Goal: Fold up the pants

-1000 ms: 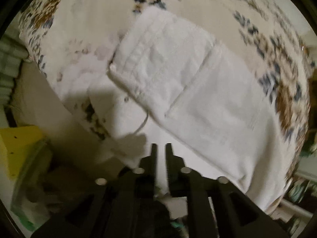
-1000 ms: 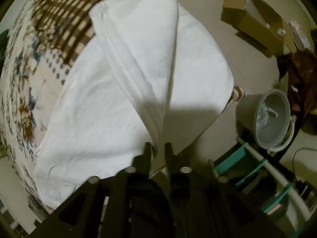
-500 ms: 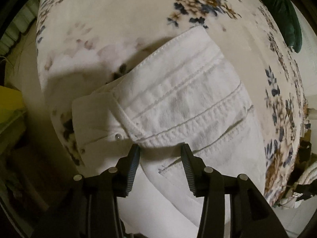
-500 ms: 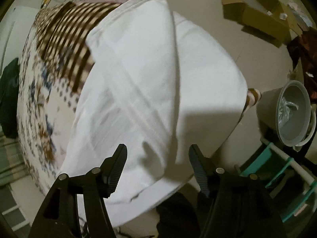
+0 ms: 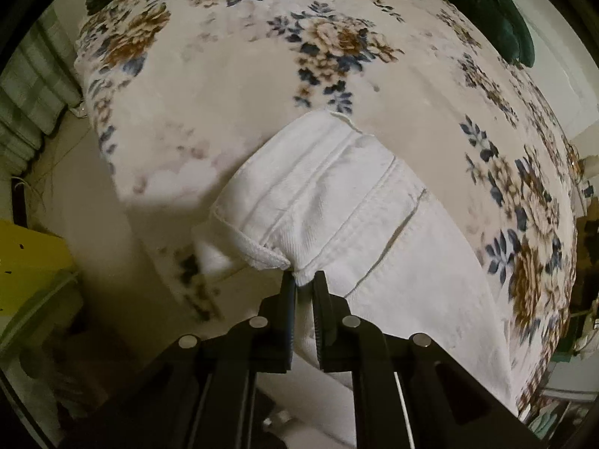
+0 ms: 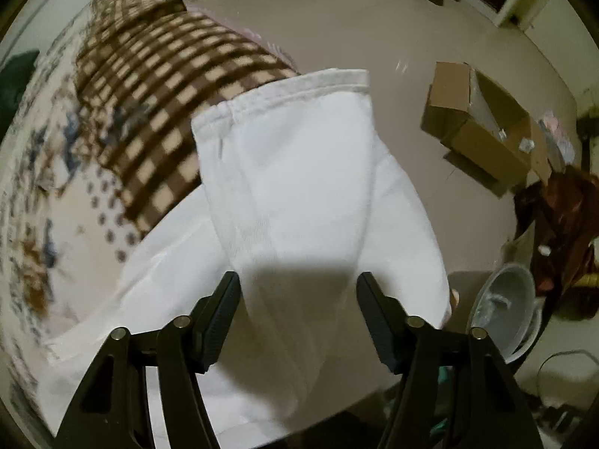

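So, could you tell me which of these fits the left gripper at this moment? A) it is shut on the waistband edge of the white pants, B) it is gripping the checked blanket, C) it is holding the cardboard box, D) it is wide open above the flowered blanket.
A: in the left wrist view the left gripper has its fingers pinched together on a bunched bit of the white pants at the waistband edge.

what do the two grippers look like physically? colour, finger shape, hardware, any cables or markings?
Both look identical. The left gripper and right gripper are matte black, with two long angular fingers carrying ribbed black pads on their inner faces. Round silver pins sit at the linkage joints, four per gripper, and the outer arms have slot-shaped cutouts. No cables, labels or markings show. No hand or sleeve is in view.
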The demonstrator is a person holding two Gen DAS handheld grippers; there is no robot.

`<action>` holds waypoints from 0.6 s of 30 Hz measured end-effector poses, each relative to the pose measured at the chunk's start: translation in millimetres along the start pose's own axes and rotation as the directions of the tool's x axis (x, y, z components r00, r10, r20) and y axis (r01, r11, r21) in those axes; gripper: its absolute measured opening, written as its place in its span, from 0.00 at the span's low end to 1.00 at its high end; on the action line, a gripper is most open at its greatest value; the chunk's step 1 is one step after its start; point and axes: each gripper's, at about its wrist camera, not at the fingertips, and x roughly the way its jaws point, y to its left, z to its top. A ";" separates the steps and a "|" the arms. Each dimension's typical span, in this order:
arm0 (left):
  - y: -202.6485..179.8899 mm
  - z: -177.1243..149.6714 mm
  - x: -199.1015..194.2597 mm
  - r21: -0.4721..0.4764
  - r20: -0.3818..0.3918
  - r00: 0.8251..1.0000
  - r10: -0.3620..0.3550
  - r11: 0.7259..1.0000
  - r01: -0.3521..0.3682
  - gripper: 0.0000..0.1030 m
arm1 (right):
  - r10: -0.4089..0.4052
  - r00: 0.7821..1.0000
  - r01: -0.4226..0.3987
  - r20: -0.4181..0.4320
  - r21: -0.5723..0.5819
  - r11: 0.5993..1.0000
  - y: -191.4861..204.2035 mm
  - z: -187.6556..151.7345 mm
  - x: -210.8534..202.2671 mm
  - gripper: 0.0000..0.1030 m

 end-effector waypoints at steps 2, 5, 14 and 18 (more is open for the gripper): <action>6.7 -2.2 -2.1 0.006 -0.012 1.000 0.013 1.000 -0.013 0.06 | -0.059 0.996 0.061 0.065 -0.026 0.998 1.7 2.2 -3.8 0.03; 20.5 -6.4 -1.0 -0.002 -0.036 0.999 0.020 1.000 -0.020 0.06 | -0.123 0.985 0.112 0.124 0.092 0.990 -29.9 1.8 -19.9 0.03; 34.3 -23.5 12.9 0.011 -0.097 0.994 0.044 0.999 -0.043 0.06 | 0.093 0.995 -0.060 -0.048 0.468 0.882 -149.1 -12.7 7.3 0.10; 32.0 -22.3 15.3 0.030 -0.098 0.994 0.050 0.998 -0.047 0.06 | 0.260 0.965 -0.224 -0.021 0.446 0.866 -139.8 -22.9 3.9 0.45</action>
